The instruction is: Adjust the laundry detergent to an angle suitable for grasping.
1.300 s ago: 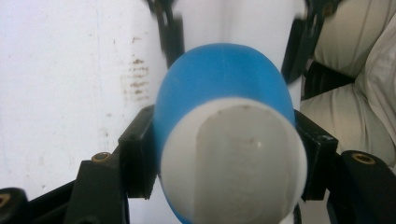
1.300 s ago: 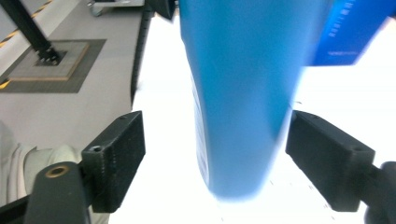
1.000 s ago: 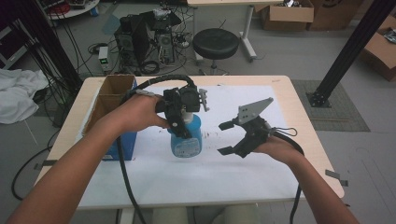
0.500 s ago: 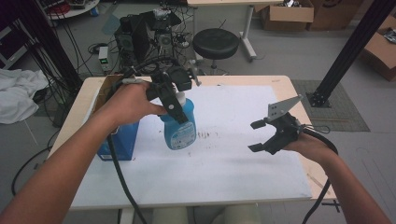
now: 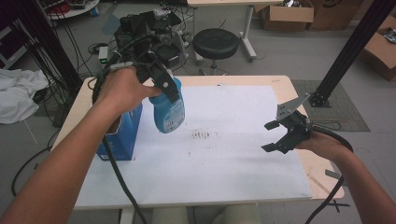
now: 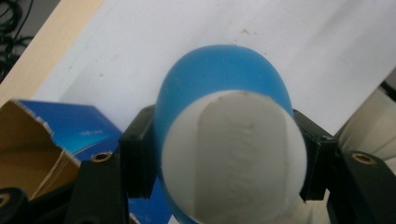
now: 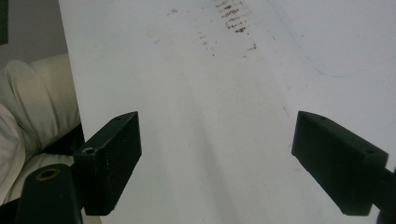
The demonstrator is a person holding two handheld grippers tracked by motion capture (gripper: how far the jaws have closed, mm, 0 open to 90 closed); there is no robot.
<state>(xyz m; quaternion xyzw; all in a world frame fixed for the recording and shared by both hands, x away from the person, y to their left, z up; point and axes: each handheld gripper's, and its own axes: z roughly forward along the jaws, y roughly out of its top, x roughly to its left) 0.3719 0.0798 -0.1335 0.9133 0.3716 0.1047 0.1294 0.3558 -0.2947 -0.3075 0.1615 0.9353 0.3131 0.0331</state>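
A blue spray bottle (image 5: 169,109) hangs tilted above the white sheet (image 5: 233,168), and my left gripper (image 5: 163,85) is shut on its upper part. In the left gripper view both jaws press the sides of the bottle (image 6: 224,88) just below its white top (image 6: 233,154). Dark smudge marks (image 5: 203,135) lie on the sheet near the table's middle, to the right of and below the bottle. My right gripper (image 5: 267,136) is open near the sheet's right edge with nothing between its jaws. The right gripper (image 7: 217,158) looks along the sheet toward the smudges (image 7: 231,21).
A blue cardboard box (image 5: 122,140) with an open top stands on the table's left side, close under the bottle. The wooden table edge (image 5: 322,179) shows at the right. A stool (image 5: 215,44) and cabled equipment stand on the floor behind the table.
The left gripper has carried the bottle up and to the left, toward the box. The right gripper has drawn away to the right side of the sheet.
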